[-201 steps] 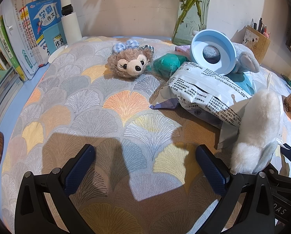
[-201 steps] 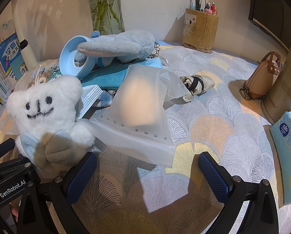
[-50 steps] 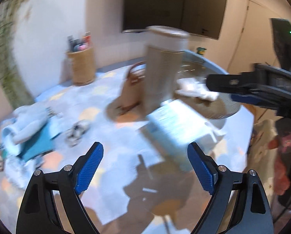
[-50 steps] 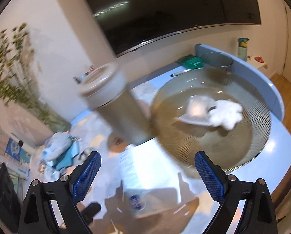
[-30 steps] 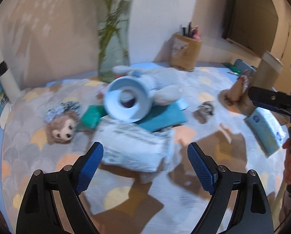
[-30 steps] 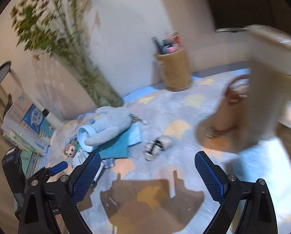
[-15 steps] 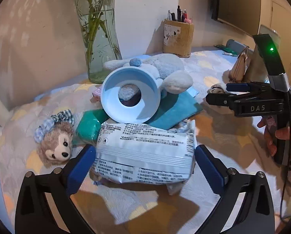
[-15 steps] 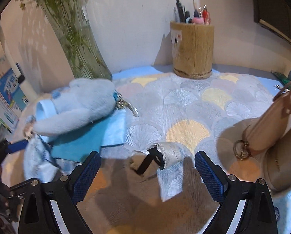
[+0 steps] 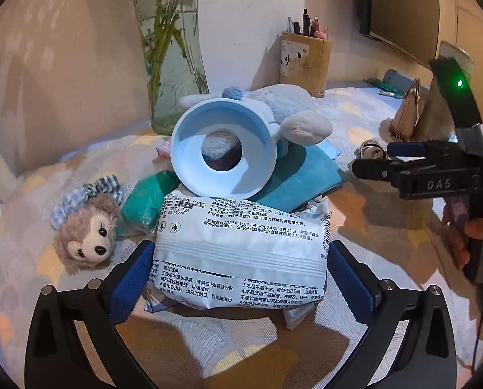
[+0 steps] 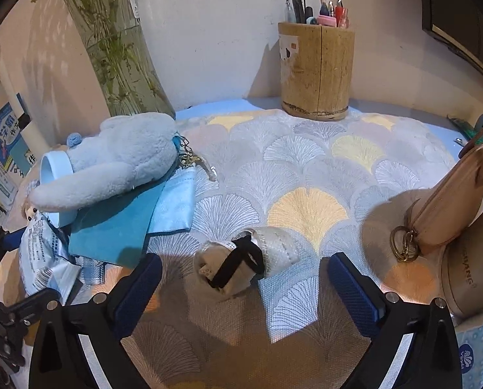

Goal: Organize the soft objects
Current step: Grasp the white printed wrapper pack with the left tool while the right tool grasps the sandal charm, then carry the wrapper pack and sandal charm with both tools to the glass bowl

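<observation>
brown bear plush left view only, pen holder clearer right

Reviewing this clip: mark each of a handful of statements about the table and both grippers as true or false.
1. The white wipes pack sits between the open fingers of the left gripper. True.
2. The right gripper is clamped on the small beige pouch. False: its fingers stand wide apart, with the pouch lying between them, untouched.
3. The brown bear toy wears a checked bow. True.
4. The blue funnel lies flat under the teal cloth. False: it is tipped up on top of the pile.
5. The wooden pen holder is empty. False: pens stand in it.
</observation>
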The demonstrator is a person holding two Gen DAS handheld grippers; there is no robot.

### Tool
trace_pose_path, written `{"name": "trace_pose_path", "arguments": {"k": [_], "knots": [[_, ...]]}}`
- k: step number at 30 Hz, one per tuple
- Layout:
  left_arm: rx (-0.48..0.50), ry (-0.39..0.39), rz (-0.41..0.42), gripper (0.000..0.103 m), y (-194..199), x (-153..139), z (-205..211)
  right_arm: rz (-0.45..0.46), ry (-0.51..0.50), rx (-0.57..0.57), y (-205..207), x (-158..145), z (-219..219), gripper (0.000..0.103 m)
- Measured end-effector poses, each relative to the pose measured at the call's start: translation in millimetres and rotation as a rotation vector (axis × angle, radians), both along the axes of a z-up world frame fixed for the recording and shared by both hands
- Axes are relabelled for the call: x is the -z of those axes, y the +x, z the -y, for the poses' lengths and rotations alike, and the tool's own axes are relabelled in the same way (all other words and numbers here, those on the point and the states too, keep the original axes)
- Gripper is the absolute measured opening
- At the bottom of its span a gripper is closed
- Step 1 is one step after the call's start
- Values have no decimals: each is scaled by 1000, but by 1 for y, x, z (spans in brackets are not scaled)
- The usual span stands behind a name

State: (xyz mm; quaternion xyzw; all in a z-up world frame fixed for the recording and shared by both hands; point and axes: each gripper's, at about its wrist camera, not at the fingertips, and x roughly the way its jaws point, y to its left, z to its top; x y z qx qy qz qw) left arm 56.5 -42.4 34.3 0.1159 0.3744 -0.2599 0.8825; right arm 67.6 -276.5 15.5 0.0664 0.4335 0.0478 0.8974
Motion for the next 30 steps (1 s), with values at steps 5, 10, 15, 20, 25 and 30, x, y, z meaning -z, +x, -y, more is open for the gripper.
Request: {"name": "trace_pose_path", "arguments": {"k": [5,10,15,20,25,30], "knots": [[-5,-51,-1,89,2,-3,-9,52,63,-14,-8,-7,6,50],[-7,-42,33,89,-3,-6,-9,79,112,-37,-12,-9,7,50],[-8,-45,36,89,-3,-6,-8,104,141,-48,-16,-12,8,50],[0,-32,46,89,-4,-7,-6,123,193,-52,-17,-13,15,50],[-7,-50,35,89,-8,-7,-7,147,206,-66,-22,-17,14,50],[-23,-54,22,89,-21,-5,-6,138,213,-71,-25,-16,12,50]]}}
